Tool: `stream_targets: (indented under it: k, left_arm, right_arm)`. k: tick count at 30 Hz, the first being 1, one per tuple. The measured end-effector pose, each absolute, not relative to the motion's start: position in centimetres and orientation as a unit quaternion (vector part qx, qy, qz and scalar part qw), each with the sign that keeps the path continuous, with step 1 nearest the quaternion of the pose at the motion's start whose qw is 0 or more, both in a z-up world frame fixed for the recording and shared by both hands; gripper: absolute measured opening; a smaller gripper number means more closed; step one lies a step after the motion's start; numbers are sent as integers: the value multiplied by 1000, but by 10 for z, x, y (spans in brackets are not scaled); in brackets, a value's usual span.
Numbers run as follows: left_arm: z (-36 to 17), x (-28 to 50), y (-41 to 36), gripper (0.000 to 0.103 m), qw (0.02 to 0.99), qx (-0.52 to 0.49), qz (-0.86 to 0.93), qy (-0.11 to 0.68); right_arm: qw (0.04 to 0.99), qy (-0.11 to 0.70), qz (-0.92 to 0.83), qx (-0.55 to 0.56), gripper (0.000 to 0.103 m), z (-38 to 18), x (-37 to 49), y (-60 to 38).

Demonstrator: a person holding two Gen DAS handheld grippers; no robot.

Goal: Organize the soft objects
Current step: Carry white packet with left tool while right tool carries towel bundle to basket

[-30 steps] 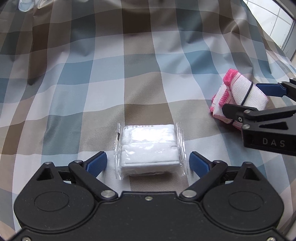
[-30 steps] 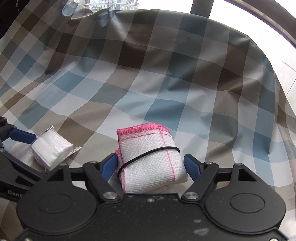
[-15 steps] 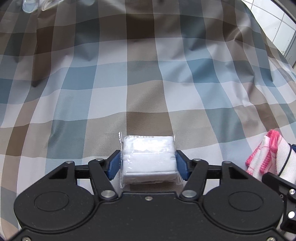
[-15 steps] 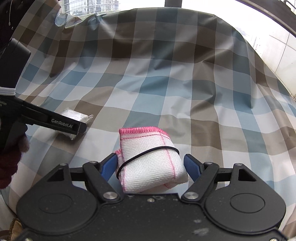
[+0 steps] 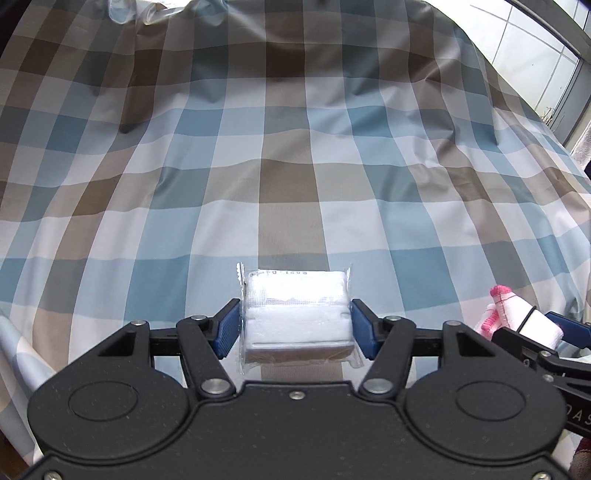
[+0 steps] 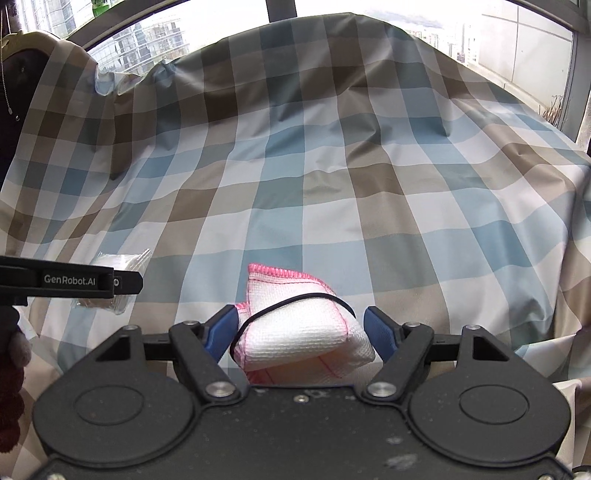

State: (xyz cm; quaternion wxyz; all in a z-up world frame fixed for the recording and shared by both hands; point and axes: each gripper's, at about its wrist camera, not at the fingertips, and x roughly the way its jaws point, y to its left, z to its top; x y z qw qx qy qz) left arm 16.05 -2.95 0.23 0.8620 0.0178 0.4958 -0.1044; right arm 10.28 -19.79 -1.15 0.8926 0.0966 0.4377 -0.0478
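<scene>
The wrapped white pad (image 5: pixel 297 314) is clamped between the left gripper (image 5: pixel 295 326) fingers; the pink-edged cloth bundle (image 6: pixel 301 332), between the closing right gripper (image 6: pixel 303 334) fingers, is pinched. Carrying is judged underway; a drop-off spot is needed.

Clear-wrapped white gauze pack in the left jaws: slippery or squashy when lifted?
Clear-wrapped white gauze pack probably squashes slightly: soft folded layers between the left gripper pads. Glossy film with loose sealed edges looks slippery, so it may slide. Likely light, and too flat to roll.

Checked cloth and windows

A blue, brown and white checked cloth (image 5: pixel 295 155) lay creased over the surface, rising at the far side. Behind it stood windows (image 6: pixel 147 33) with tall buildings (image 6: pixel 59 14) outside, and pale wall tiles (image 5: pixel 532 55) showed at right.
</scene>
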Motion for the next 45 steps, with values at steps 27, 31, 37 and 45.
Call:
stream_targets:
  k: [27, 31, 37, 45]
  left_arm:
    - [21, 1, -18, 58, 872, 12, -97, 480]
    - [16, -2, -19, 58, 869, 14, -86, 488]
    - [11, -1, -14, 59, 863, 1, -77, 499]
    - [5, 2, -13, 59, 855, -3, -74, 513]
  right_arm:
    - [918, 383, -43, 87, 75, 44, -55, -153]
    - [917, 388, -40, 82, 75, 40, -62, -148]
    - [917, 389, -39, 74, 75, 39, -62, -145]
    - [914, 394, -41, 90, 75, 37, -58, -151]
